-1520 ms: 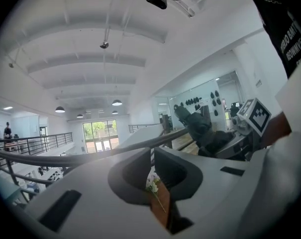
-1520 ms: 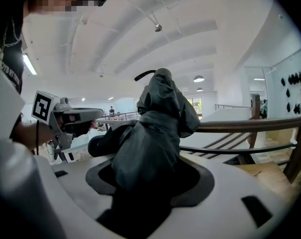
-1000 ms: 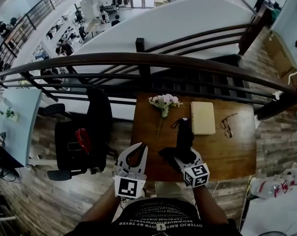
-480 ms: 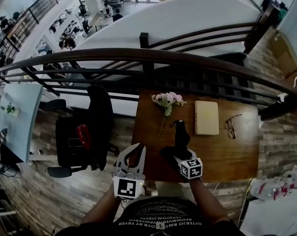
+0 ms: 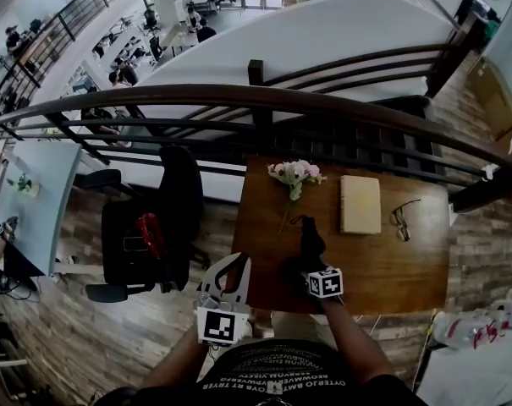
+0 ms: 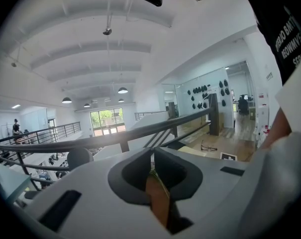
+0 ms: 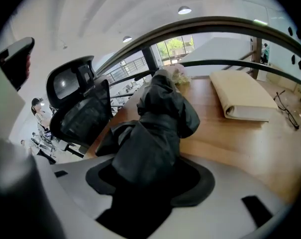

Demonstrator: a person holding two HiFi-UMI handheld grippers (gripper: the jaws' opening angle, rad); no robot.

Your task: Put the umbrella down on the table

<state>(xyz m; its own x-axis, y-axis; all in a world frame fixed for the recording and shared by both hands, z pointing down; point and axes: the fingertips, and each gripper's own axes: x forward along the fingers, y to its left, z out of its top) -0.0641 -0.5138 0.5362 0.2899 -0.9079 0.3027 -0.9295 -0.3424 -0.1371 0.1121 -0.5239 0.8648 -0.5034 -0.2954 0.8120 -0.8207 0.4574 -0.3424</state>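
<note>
R claw (image 7: 152,176) clamped on black umbrella (image 7: 160,118), sticking fwd over table (image 7: 225,138); L claw (image 6: 151,158) closed, empty.

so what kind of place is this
Probably a mezzanine in an open-plan office: the wooden table sits against a dark railing, rows of desks with people show on the floor below, and an office chair stands beside the table.
</note>
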